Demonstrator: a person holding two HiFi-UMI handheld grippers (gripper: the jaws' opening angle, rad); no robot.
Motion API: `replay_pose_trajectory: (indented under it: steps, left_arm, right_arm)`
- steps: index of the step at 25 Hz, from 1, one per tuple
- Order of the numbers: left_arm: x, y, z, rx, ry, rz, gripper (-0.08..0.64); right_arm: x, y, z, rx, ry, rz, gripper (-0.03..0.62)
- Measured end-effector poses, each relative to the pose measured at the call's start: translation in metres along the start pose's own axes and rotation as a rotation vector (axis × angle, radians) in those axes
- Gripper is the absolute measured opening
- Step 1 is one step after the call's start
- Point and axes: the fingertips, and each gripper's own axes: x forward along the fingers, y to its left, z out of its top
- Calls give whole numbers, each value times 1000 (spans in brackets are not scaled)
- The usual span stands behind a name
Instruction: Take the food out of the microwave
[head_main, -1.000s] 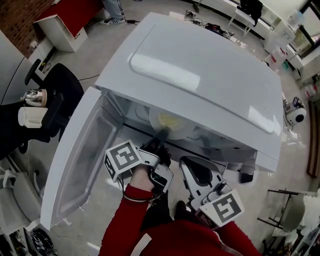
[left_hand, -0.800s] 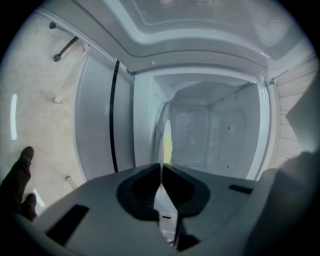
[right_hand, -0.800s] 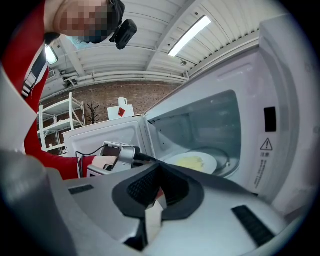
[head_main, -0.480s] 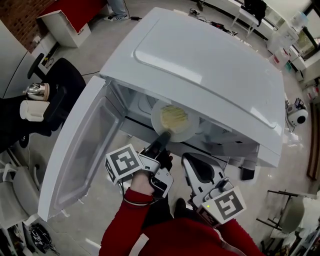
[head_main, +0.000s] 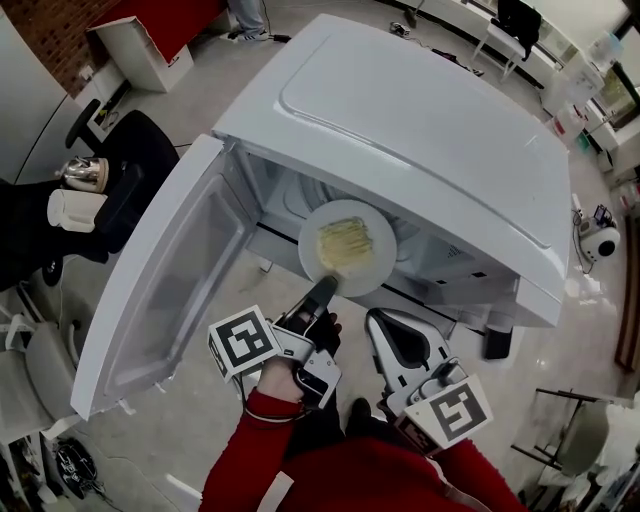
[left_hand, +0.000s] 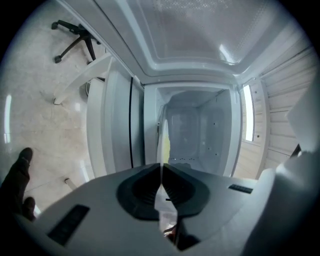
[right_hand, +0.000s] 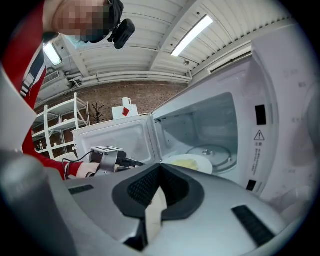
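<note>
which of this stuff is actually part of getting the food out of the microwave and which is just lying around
Part of the job: microwave, its open door, the plate gripped by the left tongs, the yellow food on it.

Just lying about: office chair, metal kettle, white cup, red-topped cabinet. The right tongs are shut, empty and idle.

White plate (head_main: 372, 268) of yellow food (head_main: 343, 243), level, at mouth of open microwave (head_main: 420, 120), rim in left claw (head_main: 326, 289)
</note>
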Motion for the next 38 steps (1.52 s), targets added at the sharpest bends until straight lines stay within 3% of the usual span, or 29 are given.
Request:
replay_pose_trajectory:
  steps: [3,7,16,38]
  left_arm:
    - [-9,2,0,-5,-11,-9,20]
    - [-15,-3,-10,-20,-23,-44,20]
    - [-42,-4,-31,-13,-69,-50,20]
    - [-165,12,-137,2,-295,-48,20]
  right_arm:
    - [-3,2,-10,-4,32,-4,11]
    - [-9,8,-4,-16,-17,22,11]
    - [-42,12,-25,-12,49,36,11]
    - [-163,58,-77,-70,67,195,11]
